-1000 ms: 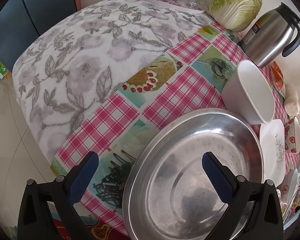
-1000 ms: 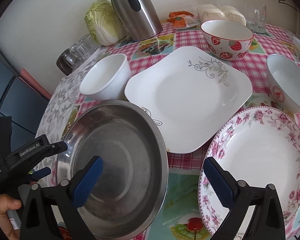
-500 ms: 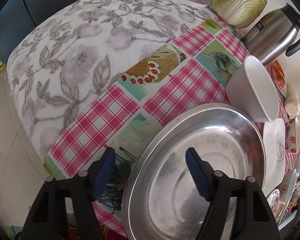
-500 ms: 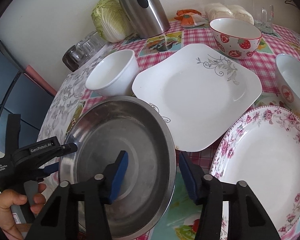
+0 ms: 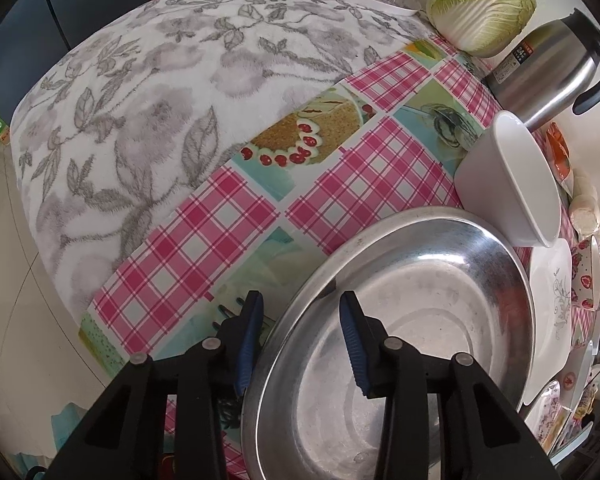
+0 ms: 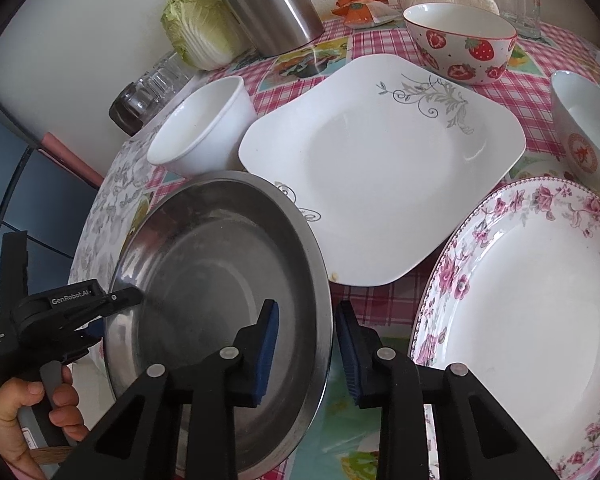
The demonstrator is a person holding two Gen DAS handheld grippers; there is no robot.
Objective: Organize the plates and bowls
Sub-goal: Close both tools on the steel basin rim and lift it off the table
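I have both grippers straddling opposite rims of the steel pan (image 6: 220,280) at the worktop's near left edge. Left gripper (image 5: 300,336) and right gripper (image 6: 306,348) are partly open, pads not visibly clamped on the rim. A square plate (image 6: 380,168) lies just right of the pan.

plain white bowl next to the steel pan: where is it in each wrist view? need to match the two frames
Left wrist: plain white bowl at right of centre, seen from the side, just beyond the steel pan rim.
Right wrist: plain white bowl upper left, beyond the pan, left of the square white plate.
Shared landmark: steel kettle behind the bowl, cabbage beside it.
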